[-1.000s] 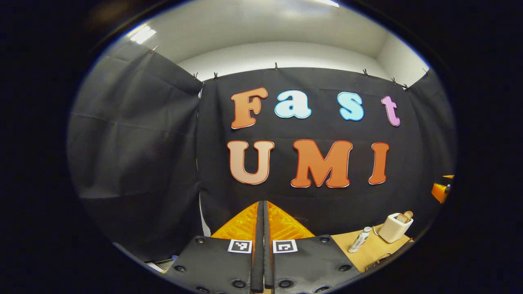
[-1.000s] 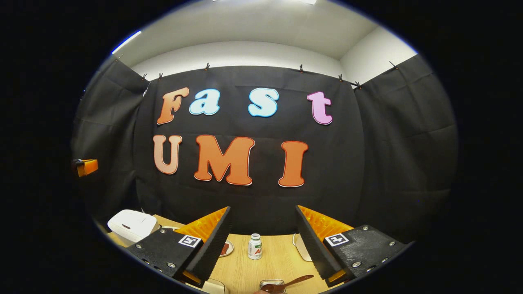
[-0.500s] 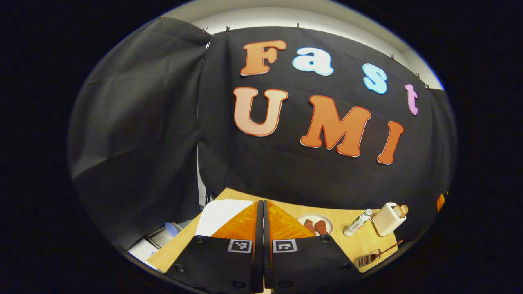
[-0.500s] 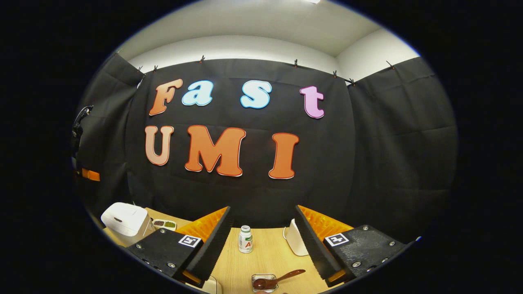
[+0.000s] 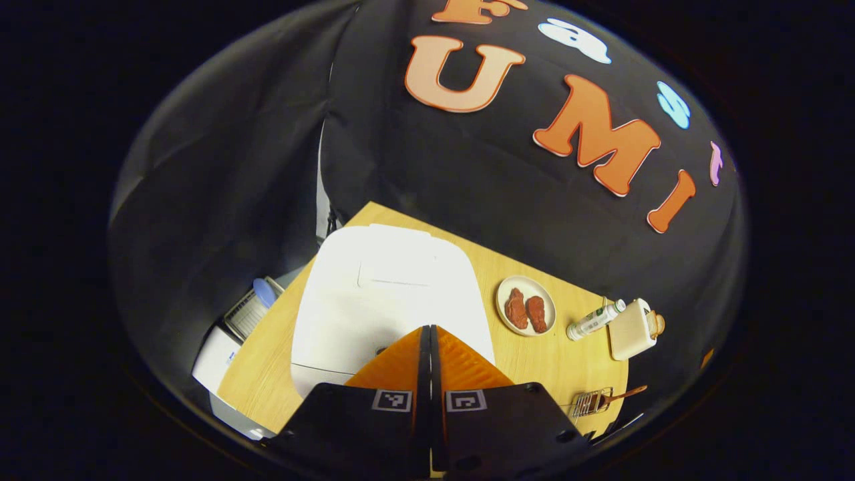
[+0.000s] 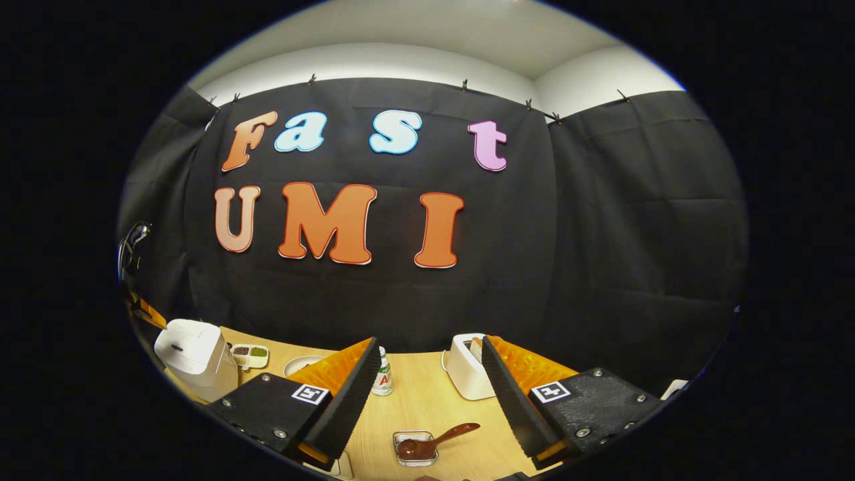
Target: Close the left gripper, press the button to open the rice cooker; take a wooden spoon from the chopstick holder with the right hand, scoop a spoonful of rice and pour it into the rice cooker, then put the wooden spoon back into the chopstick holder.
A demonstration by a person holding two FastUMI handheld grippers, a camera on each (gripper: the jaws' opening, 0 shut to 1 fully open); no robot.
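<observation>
The white rice cooker (image 5: 384,290) stands with its lid down at the table's left end, right below and ahead of my left gripper (image 5: 428,329). That gripper is shut, its fingers pressed together over the cooker's front edge, where a small dark button (image 5: 381,349) shows beside the tips. My right gripper (image 6: 427,374) is open and holds nothing, hanging above the table. Below it a wooden spoon (image 6: 449,435) rests with its bowl in a small clear container (image 6: 414,447). The rice cooker (image 6: 190,351) sits far to the left of the right gripper.
On the wooden table (image 5: 534,361) are a plate with two red pieces (image 5: 526,305), a small bottle (image 5: 594,319), a white toaster (image 5: 634,329) and a little divided dish (image 6: 248,354). A white box (image 5: 224,347) sits off the table's left edge.
My left gripper has tipped down and forward, bringing the rice cooker into view beneath its shut fingers. The right gripper has shifted slightly and stayed open.
</observation>
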